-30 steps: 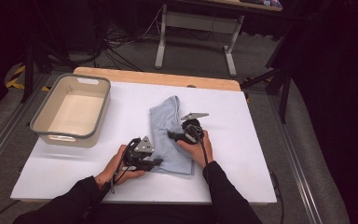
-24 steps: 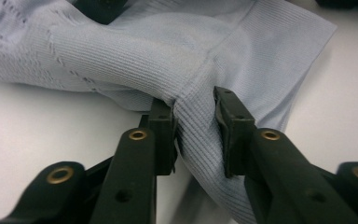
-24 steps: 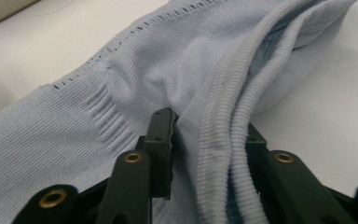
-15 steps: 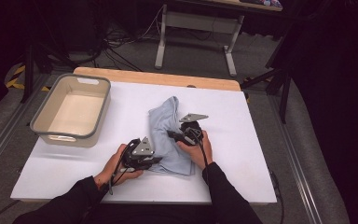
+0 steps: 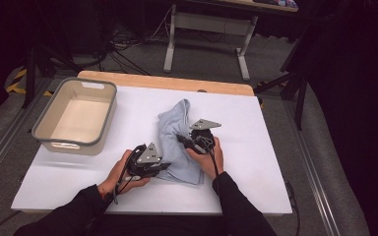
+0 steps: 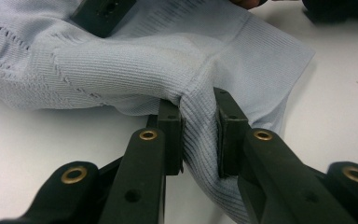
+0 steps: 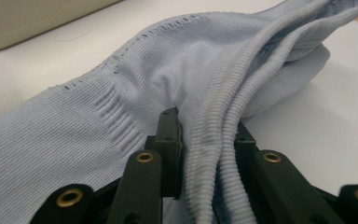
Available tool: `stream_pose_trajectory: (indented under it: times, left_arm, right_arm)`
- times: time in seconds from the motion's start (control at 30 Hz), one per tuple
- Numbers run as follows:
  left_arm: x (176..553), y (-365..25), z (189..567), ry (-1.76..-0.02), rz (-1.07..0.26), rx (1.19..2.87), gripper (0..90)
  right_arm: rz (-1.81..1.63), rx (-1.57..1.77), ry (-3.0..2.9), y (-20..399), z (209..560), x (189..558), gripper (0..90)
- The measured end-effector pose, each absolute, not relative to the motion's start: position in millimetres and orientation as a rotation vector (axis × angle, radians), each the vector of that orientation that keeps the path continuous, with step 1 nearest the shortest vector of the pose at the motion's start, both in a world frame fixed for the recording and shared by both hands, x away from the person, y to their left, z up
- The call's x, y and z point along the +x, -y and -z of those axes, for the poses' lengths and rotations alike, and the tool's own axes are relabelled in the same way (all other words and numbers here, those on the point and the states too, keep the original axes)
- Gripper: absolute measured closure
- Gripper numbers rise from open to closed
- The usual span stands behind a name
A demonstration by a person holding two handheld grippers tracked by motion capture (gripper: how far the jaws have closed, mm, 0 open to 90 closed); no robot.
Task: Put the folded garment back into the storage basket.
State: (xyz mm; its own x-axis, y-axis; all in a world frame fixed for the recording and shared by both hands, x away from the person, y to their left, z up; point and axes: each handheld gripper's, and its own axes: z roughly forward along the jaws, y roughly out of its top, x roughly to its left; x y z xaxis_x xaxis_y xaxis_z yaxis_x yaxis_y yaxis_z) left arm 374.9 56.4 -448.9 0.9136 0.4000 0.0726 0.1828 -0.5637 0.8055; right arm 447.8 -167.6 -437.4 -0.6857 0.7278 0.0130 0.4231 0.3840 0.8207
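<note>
A light blue knitted garment (image 5: 176, 129) lies crumpled on the white table (image 5: 275, 147). My left gripper (image 5: 167, 166) is at its near left edge, and its jaws have just been closing. In the left gripper view the left gripper (image 6: 199, 112) is shut on a ribbed fold of the garment (image 6: 121, 60). My right gripper (image 5: 181, 140) reaches in from the right side, and its jaws have also just been closing. In the right gripper view the right gripper (image 7: 205, 126) pinches a thick ribbed hem of the garment (image 7: 121, 93).
A beige bin with a grey rim (image 5: 39, 132) stands at the table's left, and its wall (image 7: 28, 18) is in the right gripper view. A wooden strip (image 5: 167, 81) runs along the far edge. Desk legs and cables are on the floor behind.
Both pairs of jaws have closed in on the garment's folds. The hands have stayed almost in place, and the garment has bunched slightly between them.
</note>
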Motion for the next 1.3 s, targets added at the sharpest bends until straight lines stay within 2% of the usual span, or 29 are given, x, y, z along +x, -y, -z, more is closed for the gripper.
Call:
stream_pose_trajectory:
  times: [0.63,1.3]
  left_arm:
    - [383.9,-61.2,435.6,-0.348,-0.363,2.165,76.7]
    - [396.2,-80.7,413.1,-0.366,-0.422,2.091,76.9]
  right_arm:
    - [-1.248,0.964,-2.225,167.9,423.5,448.4,73.9]
    - [-1.271,0.882,-2.152,152.3,389.3,459.6,73.9]
